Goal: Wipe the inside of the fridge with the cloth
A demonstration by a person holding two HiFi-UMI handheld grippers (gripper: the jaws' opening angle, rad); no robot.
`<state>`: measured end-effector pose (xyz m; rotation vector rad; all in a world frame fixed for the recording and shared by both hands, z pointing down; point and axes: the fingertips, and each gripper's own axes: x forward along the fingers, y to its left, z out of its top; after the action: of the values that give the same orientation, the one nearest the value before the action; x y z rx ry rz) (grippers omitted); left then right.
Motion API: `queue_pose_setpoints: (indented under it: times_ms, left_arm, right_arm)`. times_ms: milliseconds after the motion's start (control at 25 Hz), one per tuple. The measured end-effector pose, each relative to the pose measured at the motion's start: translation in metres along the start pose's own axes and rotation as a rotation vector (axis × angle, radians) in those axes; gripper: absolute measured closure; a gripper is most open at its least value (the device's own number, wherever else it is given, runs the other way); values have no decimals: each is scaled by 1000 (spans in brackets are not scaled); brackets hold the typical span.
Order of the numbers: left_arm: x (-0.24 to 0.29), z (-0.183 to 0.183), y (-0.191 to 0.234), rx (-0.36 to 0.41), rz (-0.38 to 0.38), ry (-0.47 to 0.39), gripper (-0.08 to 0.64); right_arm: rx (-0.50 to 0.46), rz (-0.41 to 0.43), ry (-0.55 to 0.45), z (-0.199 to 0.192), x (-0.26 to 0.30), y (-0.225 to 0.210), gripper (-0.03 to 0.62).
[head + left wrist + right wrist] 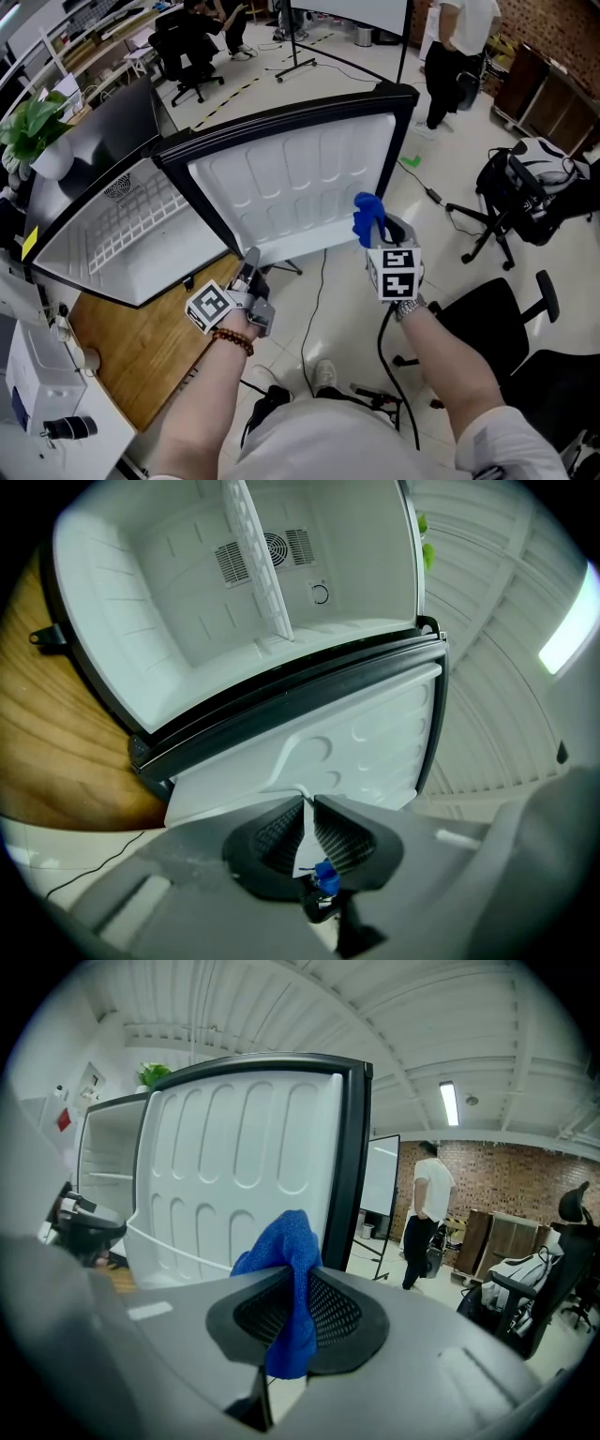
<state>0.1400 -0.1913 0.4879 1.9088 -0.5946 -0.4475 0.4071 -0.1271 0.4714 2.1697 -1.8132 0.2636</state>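
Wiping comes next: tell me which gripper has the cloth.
The right gripper, with the blue cloth pinched between its jaws; the left gripper grips the fridge door instead.

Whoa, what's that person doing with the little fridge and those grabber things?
A person holds a tool in each hand at an open mini fridge on a wooden table. The right tool pinches a blue cloth, up beside the open fridge door. The left tool is closed at the door's bottom edge, seemingly holding it. The cloth isn't inside the fridge yet.
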Motion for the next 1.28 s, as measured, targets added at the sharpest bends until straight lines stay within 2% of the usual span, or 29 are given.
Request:
queue_pose_setpoints:
  times_ms: [120,520,720,1000,1280]
  left_arm:
    - [-7,-2,11,26,55,5,522]
    - [-19,-27,26,1,68,23,523]
    - [-19,-33,51,0,157,30,523]
    - [-11,-27,73,1,213,9,555]
    - [-7,-23,77,8,237,1,555]
  right_arm:
    - [5,18,-20,7,-8,3,549]
    - [1,139,-75,26,-36,45,549]
    - [-20,188,-66,24,-35,69,549]
    - [-38,258,-60,27,-28,103,549]
    - [-45,284,-58,29,-19,112,549]
